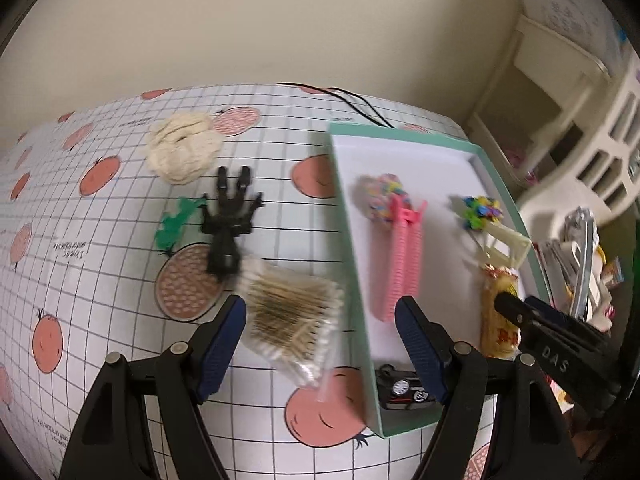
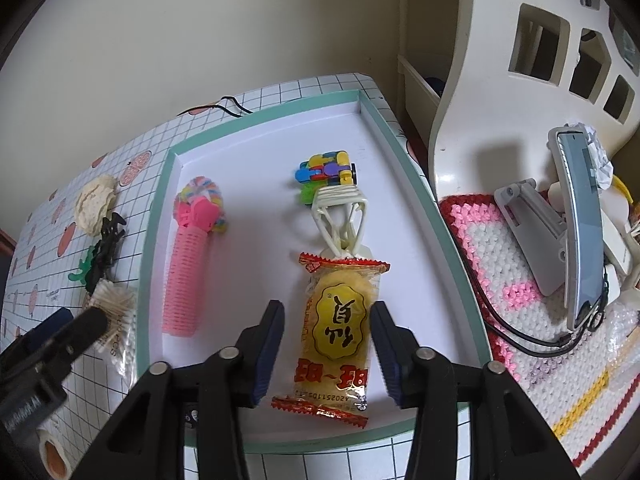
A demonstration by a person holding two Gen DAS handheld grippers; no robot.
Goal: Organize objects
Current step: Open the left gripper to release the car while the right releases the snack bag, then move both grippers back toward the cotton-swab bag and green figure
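Observation:
My left gripper (image 1: 322,316) is open on either side of a clear bag of cotton swabs (image 1: 292,316), which lies on the patterned tablecloth just left of a green-rimmed white tray (image 1: 404,422). In the tray lie a pink hair roller (image 1: 400,256), a colourful scrunchie (image 1: 384,196), a block toy (image 1: 482,210), a cream hair claw (image 1: 504,240), a small black toy car (image 1: 400,390) and a yellow snack packet (image 2: 340,328). My right gripper (image 2: 328,316) is open astride that packet, low over the tray (image 2: 150,240).
On the cloth left of the tray lie a black claw clip (image 1: 228,220), a green piece (image 1: 176,224) and a cream scrunchie (image 1: 182,152). A black wire (image 1: 352,100) runs along the back. A white chair (image 2: 480,80) carries a crocheted cushion (image 2: 500,264) and a phone (image 2: 580,220).

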